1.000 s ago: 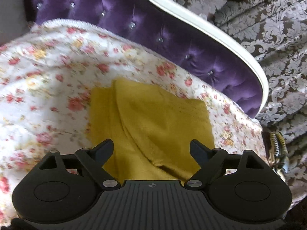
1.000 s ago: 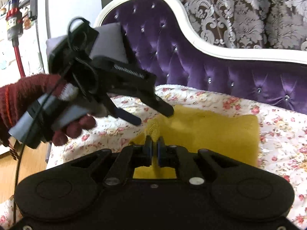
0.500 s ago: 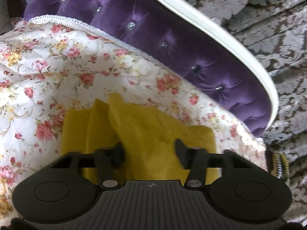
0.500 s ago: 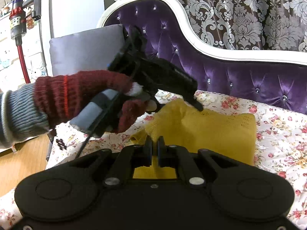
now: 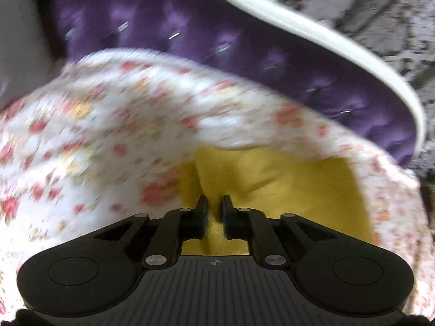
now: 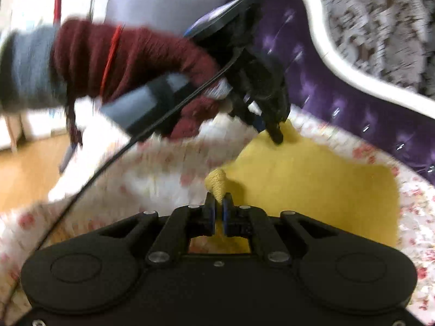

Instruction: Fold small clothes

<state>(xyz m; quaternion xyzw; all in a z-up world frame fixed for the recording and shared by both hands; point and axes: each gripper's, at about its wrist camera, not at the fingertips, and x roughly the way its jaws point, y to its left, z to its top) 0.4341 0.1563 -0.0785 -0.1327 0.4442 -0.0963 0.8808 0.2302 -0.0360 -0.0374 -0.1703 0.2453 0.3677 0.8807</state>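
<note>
A mustard-yellow knit garment (image 6: 320, 179) lies on a floral bedspread (image 6: 152, 168); it also shows in the left wrist view (image 5: 288, 187). My right gripper (image 6: 219, 203) is shut on a near corner of the garment, a nub of knit sticking up between the pads. My left gripper (image 5: 214, 203) is shut on a fold of the garment at its far left corner. In the right wrist view the left gripper (image 6: 276, 133) is held by a hand in a red knit glove (image 6: 130, 62). Both views are motion-blurred.
A purple tufted sofa back (image 5: 244, 43) with a white frame (image 5: 326, 40) rises behind the bedspread. Patterned grey curtains (image 6: 380, 19) hang behind it. A grey cushion (image 6: 163, 8) sits at the far left, and wooden floor (image 6: 24, 168) shows left of the seat.
My left gripper came down onto the garment and closed on a fold of it; it was open before. My right gripper stayed shut on its corner. Both views now blur with motion.
</note>
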